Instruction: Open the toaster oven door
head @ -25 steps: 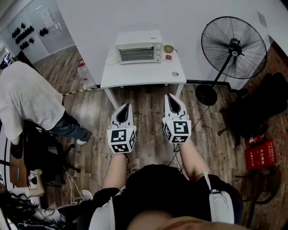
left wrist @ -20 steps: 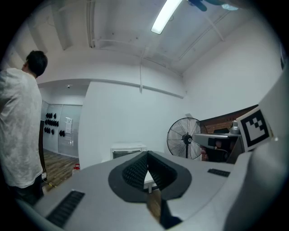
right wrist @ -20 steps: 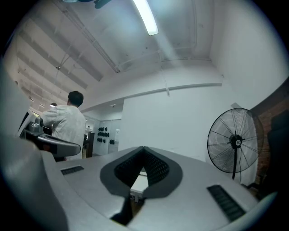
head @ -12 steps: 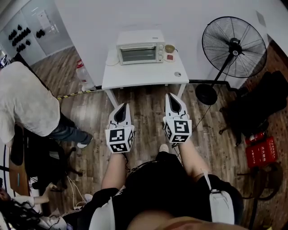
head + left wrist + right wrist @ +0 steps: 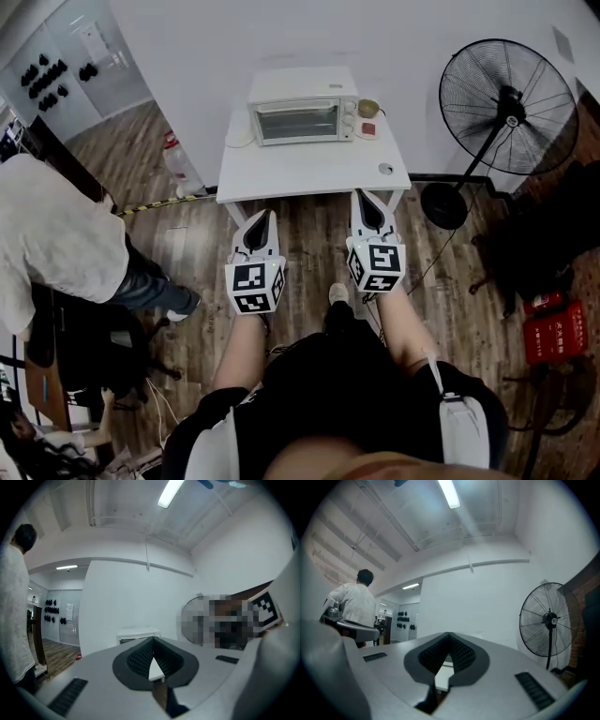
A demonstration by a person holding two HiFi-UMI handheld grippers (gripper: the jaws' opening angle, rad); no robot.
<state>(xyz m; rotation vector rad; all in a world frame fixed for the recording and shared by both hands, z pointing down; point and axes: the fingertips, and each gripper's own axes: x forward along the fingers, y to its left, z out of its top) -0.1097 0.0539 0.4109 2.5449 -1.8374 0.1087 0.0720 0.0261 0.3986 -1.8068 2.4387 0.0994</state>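
The white toaster oven (image 5: 302, 105) stands at the back of a small white table (image 5: 314, 173), its glass door (image 5: 298, 122) closed. In the left gripper view the toaster oven (image 5: 138, 634) shows small, just above the jaws. My left gripper (image 5: 265, 216) hangs over the wooden floor just short of the table's front edge, jaws together and holding nothing. My right gripper (image 5: 364, 194) reaches the table's front right edge, also shut and empty. In each gripper view the tips meet: left gripper (image 5: 152, 639), right gripper (image 5: 449, 633).
On the table are a white plate (image 5: 239, 139), a brown cup (image 5: 367, 108), a red item (image 5: 368, 128) and a small round thing (image 5: 385, 169). A standing fan (image 5: 511, 103) is at the right, a person in a white shirt (image 5: 47, 244) at the left, and a bottle (image 5: 176, 159) on the floor.
Table and toaster oven have drawn nearer in the head view, and both grippers now reach the table's front edge. The person at the left has shifted. Both grippers stay shut.
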